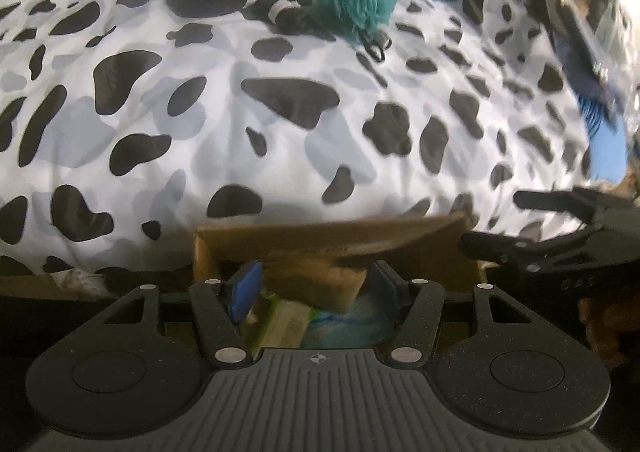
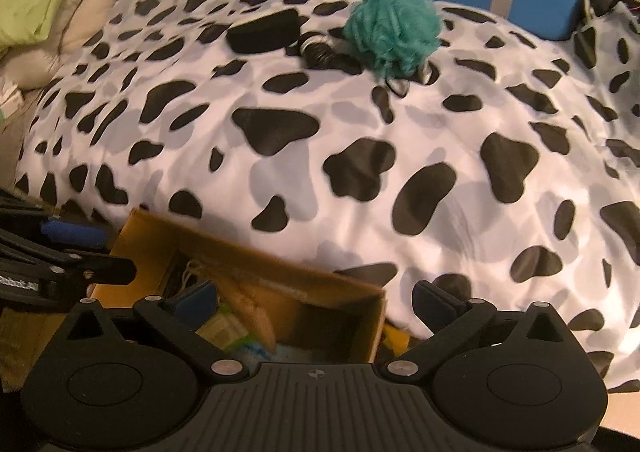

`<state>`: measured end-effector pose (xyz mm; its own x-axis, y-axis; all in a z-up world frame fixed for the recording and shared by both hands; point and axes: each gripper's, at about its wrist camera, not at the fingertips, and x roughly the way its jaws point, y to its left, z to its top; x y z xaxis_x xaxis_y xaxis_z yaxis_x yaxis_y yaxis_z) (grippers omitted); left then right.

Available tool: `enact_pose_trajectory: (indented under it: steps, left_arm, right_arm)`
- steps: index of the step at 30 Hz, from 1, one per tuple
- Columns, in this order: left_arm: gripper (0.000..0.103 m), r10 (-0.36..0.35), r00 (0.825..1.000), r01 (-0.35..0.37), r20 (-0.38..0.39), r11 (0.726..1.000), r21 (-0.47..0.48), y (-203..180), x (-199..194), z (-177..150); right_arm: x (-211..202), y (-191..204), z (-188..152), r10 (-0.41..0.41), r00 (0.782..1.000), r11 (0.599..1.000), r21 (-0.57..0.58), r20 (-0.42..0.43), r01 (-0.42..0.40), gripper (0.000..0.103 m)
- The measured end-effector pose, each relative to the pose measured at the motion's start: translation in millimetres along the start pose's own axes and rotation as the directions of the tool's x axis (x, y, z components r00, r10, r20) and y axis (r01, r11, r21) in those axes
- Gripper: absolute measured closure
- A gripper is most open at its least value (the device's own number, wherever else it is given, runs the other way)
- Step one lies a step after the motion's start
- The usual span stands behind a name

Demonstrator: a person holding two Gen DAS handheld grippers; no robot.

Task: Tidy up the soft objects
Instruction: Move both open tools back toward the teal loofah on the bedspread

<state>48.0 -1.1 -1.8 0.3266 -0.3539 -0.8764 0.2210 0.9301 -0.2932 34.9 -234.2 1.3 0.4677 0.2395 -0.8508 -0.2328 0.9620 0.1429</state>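
Cow-print duvet point(image 2: 360, 140), teal mesh pouf point(image 2: 394, 32) at 12 o'clock: light, squashy, pinch mid-ruffle. Both grippers point(image 1: 310, 290) point(image 2: 326, 302) open, empty, over cardboard box point(image 2: 256, 256).

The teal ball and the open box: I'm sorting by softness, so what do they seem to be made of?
The teal ball looks like fluffy yarn or mesh, matte: loose, ruffled strands stand out all round, though blur leaves the exact fibre open. The open box looks like plain brown cardboard, matte and stiff: thin flat walls with straight edges.
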Motion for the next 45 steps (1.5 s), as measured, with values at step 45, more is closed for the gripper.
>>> enact_pose_trajectory:
  steps: [45]
  left_arm:
    - [0.044,0.083,0.980,-0.093,0.182,0.995,0.047,15,23,119]
  right_arm:
    - [79,-87,137,-0.076,0.956,0.997,0.033,0.282,0.069,0.030]
